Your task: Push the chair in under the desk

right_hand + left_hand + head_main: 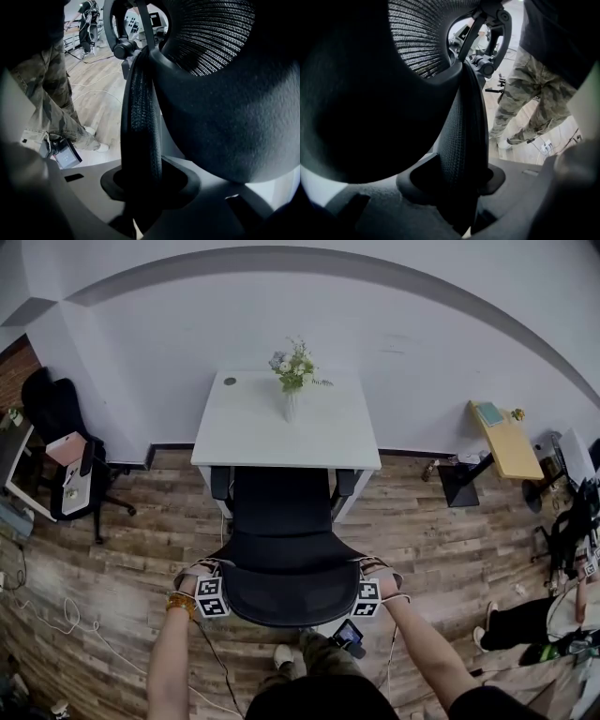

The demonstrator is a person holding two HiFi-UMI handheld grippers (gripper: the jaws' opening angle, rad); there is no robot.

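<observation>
No legible text, brand, number or sign in any view; none on chair (281,554) or desk (253,427). Cubes on left gripper (205,579) and right gripper (370,581) carry black-and-white square marker patterns only, no characters. Small lit screen (65,158) by the person's leg: content too small to read.

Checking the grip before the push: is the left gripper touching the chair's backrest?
Touching. The left gripper view shows the jaws of the left gripper clamped on the mesh edge of the backrest, no gap.
</observation>
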